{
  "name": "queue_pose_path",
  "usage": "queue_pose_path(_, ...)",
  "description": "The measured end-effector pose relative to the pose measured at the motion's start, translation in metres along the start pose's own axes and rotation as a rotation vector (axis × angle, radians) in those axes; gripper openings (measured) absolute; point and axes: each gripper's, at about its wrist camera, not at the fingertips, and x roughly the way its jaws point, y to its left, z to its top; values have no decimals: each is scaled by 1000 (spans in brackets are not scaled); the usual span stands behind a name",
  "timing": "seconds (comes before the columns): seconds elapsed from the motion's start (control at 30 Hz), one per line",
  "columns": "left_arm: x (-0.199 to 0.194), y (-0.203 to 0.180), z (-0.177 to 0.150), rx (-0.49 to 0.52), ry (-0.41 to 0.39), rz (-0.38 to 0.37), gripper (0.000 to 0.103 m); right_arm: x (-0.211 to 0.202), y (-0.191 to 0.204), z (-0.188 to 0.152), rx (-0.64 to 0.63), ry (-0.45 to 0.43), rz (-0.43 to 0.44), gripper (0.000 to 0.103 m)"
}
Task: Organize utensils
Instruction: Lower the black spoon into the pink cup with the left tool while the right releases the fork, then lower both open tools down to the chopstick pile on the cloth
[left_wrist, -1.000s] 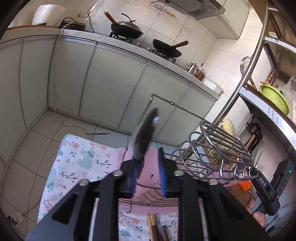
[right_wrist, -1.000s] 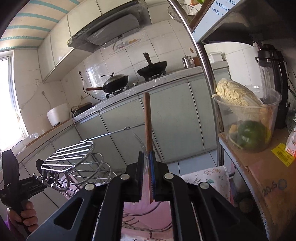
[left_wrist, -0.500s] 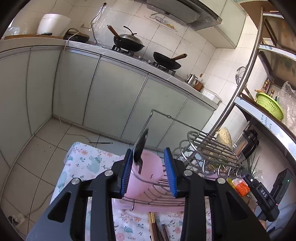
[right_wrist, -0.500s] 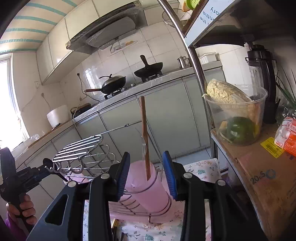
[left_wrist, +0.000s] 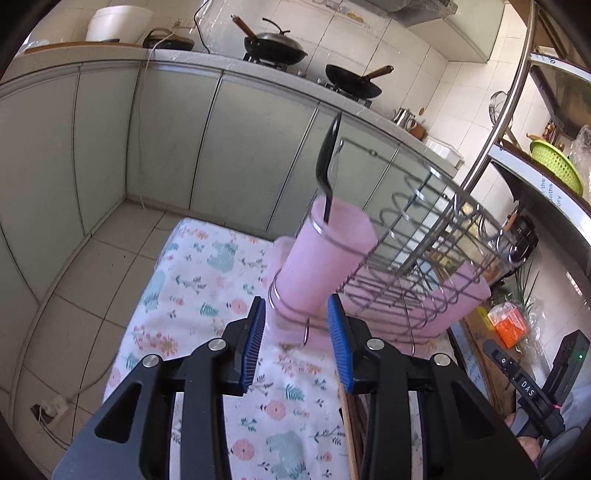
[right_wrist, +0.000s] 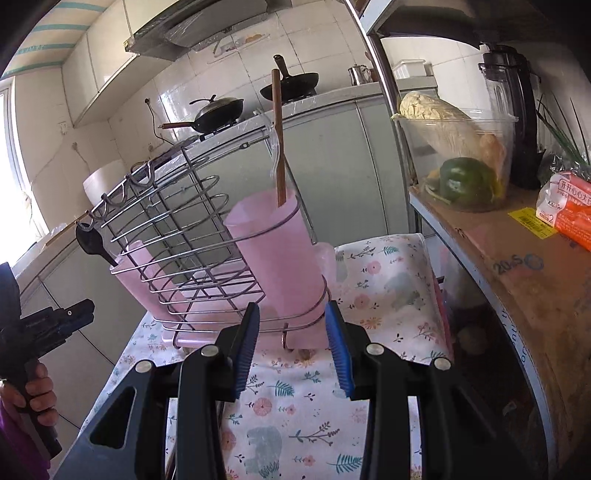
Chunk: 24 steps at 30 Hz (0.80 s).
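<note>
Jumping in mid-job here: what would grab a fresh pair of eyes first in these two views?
The wire rack with its pink cups on the floral cloth dominates both views. In the right wrist view a wooden chopstick stands in the near pink cup; in the left wrist view a black spoon stands in the other cup. Both the left gripper and right gripper are open and empty.
</note>
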Motion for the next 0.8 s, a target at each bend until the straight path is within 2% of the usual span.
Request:
queue_pose_path(0.2, 3, -5, -18, 12, 39, 1, 35, -4, 6, -6, -17, 12, 10, 36)
queue_pose_path(0.4, 6, -20, -30, 67, 78, 2, 35, -4, 5, -14, -20, 44, 14, 36)
queue_pose_path(0.8, 39, -57, -67, 201, 239, 1, 35, 16, 1, -42, 7, 166, 34, 36)
